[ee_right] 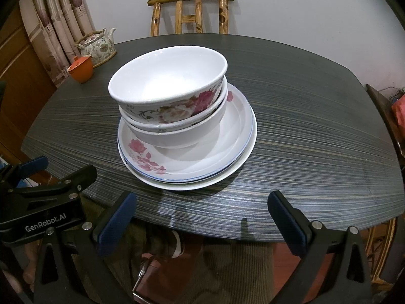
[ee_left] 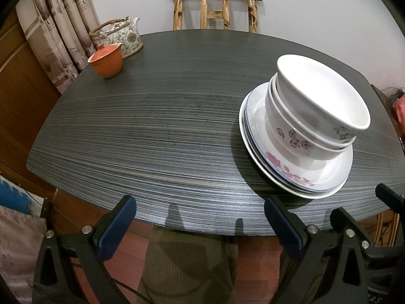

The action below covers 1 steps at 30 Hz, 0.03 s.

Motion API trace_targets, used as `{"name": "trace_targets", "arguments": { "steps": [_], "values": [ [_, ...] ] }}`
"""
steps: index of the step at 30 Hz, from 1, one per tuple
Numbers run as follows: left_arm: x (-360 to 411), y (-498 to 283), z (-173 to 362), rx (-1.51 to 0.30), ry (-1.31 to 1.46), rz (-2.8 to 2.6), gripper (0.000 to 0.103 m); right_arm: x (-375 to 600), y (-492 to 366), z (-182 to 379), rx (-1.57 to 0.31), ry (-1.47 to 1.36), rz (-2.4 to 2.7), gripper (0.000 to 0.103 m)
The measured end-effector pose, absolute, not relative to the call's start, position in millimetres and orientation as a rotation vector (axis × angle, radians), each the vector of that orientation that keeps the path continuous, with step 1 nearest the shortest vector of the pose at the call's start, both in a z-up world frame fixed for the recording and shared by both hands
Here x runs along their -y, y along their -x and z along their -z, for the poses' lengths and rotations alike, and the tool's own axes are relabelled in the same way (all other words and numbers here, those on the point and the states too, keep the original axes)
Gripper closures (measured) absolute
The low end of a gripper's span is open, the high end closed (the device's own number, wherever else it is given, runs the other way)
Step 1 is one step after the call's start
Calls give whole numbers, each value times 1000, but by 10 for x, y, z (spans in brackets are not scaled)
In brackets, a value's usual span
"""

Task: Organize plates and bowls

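Observation:
A stack of white floral bowls (ee_right: 169, 88) sits nested on a stack of white plates (ee_right: 225, 152) with pink flowers, near the front of the dark striped table (ee_right: 316, 126). In the left wrist view the same bowls (ee_left: 316, 106) and plates (ee_left: 255, 116) stand at the right. My left gripper (ee_left: 200, 217) is open over the table's front edge, left of the stack, holding nothing. My right gripper (ee_right: 202, 212) is open too, just in front of the plates, with nothing between its fingers. The other gripper's black body (ee_right: 43, 202) shows at the left of the right wrist view.
An orange cup with a strainer (ee_left: 106, 60) and a floral teapot (ee_left: 124, 35) stand at the table's far left corner. A bamboo chair (ee_left: 215, 10) is behind the table, curtains (ee_left: 58, 33) at the left. A person's trouser legs (ee_left: 187, 266) are under the front edge.

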State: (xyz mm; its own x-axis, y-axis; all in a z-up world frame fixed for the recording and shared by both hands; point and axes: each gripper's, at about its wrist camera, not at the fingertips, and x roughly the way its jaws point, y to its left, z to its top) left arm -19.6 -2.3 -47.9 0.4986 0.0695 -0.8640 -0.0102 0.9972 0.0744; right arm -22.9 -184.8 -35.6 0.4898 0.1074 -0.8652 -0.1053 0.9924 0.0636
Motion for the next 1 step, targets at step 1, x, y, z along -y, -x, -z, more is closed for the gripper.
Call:
{"name": "trace_targets", "arguments": {
  "steps": [1],
  "values": [
    [26,201,479,-1047,-62,-49,0,1844,231,356,-1051,-3,-129,0]
  ]
}}
